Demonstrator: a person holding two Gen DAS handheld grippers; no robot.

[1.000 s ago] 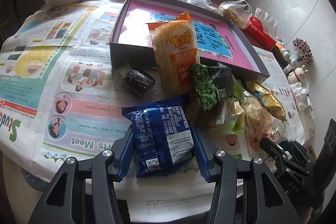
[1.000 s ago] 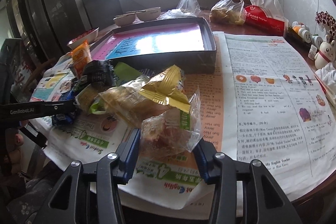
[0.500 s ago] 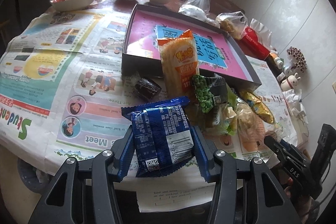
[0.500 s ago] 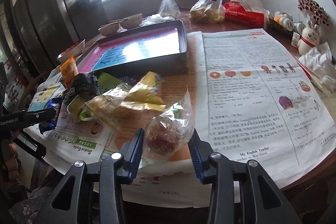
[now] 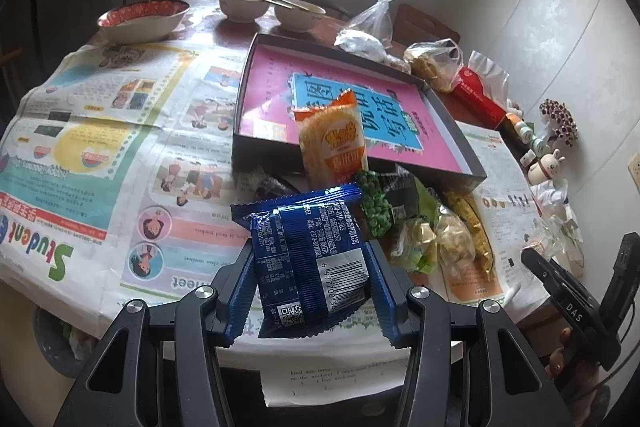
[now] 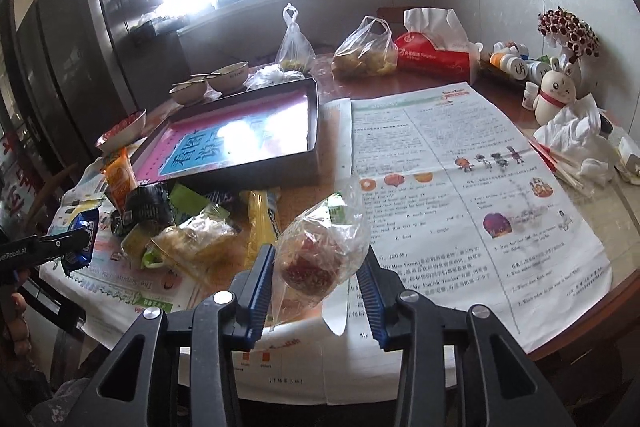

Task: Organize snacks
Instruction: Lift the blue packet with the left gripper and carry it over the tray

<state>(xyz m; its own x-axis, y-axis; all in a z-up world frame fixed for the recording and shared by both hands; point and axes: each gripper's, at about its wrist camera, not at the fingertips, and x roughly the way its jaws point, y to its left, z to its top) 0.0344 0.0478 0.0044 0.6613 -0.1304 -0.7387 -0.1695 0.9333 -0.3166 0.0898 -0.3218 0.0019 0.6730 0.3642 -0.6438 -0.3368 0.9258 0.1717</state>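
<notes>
My left gripper (image 5: 310,263) is shut on a blue foil snack packet (image 5: 308,247) and holds it above the table's near edge. My right gripper (image 6: 316,267) is shut on a clear bag with a red-brown snack (image 6: 316,255), lifted off the newspaper. Between the two lies a pile of snacks: an orange packet (image 5: 334,143) leaning on the box, a green pea packet (image 5: 376,207), and clear and yellow packets (image 6: 192,239). Behind the pile stands a shallow dark box (image 5: 239,99) with a pink and blue lining; nothing lies inside it.
Newspaper sheets (image 6: 460,187) cover the round table. Bowls with chopsticks (image 5: 272,7), a red-rimmed dish (image 5: 144,19), plastic bags (image 6: 360,51) and a red tissue pack (image 6: 436,55) stand at the back. Figurines, bottles and crumpled tissue (image 6: 576,139) crowd the right edge.
Both grippers have risen and pulled back with their packets. The right jaws tightened on the clear bag and lifted it away from the pile. The left grip on the blue packet is unchanged.
</notes>
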